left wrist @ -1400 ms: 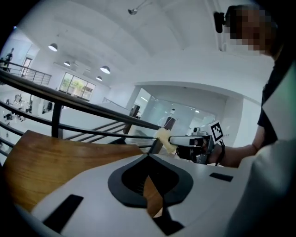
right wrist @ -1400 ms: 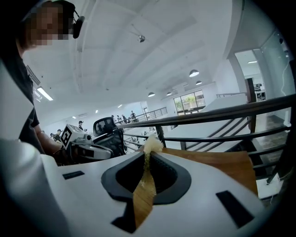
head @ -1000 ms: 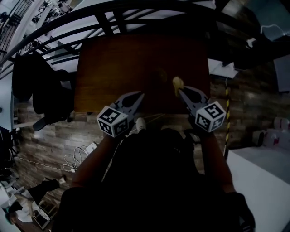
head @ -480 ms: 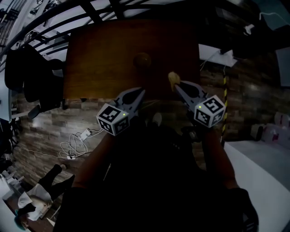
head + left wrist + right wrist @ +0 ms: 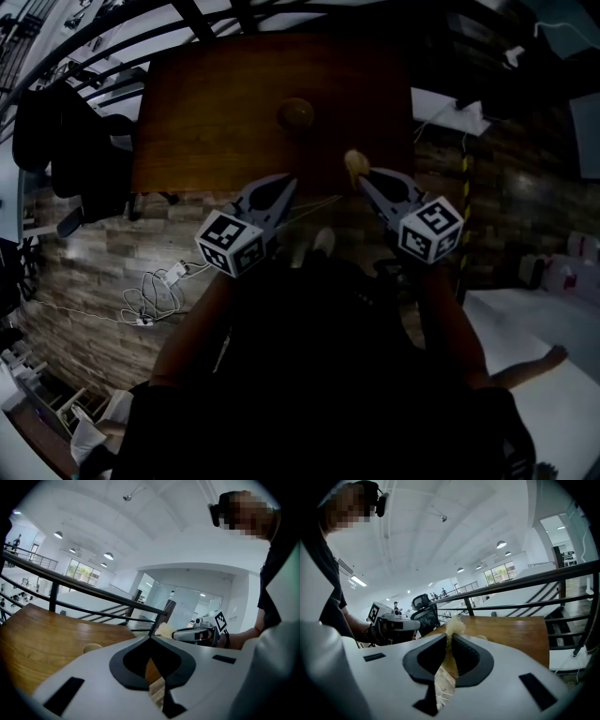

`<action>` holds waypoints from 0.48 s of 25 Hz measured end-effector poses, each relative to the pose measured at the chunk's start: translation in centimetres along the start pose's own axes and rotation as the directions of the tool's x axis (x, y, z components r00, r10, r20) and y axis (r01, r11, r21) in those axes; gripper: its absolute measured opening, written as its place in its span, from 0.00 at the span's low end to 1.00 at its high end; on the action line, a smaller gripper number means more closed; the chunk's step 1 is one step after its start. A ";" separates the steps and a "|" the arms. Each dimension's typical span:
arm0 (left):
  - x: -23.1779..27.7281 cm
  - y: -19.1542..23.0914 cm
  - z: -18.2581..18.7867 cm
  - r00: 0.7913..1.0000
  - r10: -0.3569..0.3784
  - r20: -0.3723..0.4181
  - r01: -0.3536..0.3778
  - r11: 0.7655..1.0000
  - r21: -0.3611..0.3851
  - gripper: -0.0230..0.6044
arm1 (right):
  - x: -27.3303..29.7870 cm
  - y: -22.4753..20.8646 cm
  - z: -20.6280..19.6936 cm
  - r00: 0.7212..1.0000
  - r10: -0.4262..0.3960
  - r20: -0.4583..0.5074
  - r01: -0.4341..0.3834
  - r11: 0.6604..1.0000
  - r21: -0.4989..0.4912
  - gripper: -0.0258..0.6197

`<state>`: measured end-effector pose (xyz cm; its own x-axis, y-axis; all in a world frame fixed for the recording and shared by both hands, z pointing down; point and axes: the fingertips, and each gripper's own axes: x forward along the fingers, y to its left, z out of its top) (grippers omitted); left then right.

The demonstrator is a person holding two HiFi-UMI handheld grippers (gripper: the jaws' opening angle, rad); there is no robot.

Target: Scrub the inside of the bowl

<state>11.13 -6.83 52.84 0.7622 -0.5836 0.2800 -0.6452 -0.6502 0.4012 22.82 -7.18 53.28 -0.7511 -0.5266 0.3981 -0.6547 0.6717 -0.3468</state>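
A wooden table (image 5: 206, 112) beside a black railing (image 5: 543, 578) carries a small bowl (image 5: 296, 113) at 12 o'clock. The left gripper (image 5: 284, 183) is closed and empty. The right gripper (image 5: 366, 176) clamps what looks like a fibrous scrubber (image 5: 355, 165).

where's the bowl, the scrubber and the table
bowl (image 5: 296, 113), head view, its middle
scrubber (image 5: 355, 165), head view, its pale tuft
table (image 5: 206, 122), head view, bare wood left of the bowl

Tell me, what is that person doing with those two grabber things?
A person holds a gripper in each hand near a brown wooden table. The right gripper is clamped on a pale yellow fluffy scrubber. The left gripper is shut and empty. A small round tan bowl sits farther off on the table, untouched by either gripper, so scrubbing has not started yet.
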 end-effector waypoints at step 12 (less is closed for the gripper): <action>-10.3 1.5 -0.8 0.999 -0.053 0.007 0.053 0.997 0.061 0.03 | 3.0 11.2 -1.1 0.998 -0.062 0.025 0.063 0.997 -0.039 0.11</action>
<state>2.32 -1.41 51.28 0.7951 -0.5515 0.2524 -0.6062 -0.7083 0.3617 13.31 -0.65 51.50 -0.7110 -0.5798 0.3978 -0.6968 0.6571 -0.2877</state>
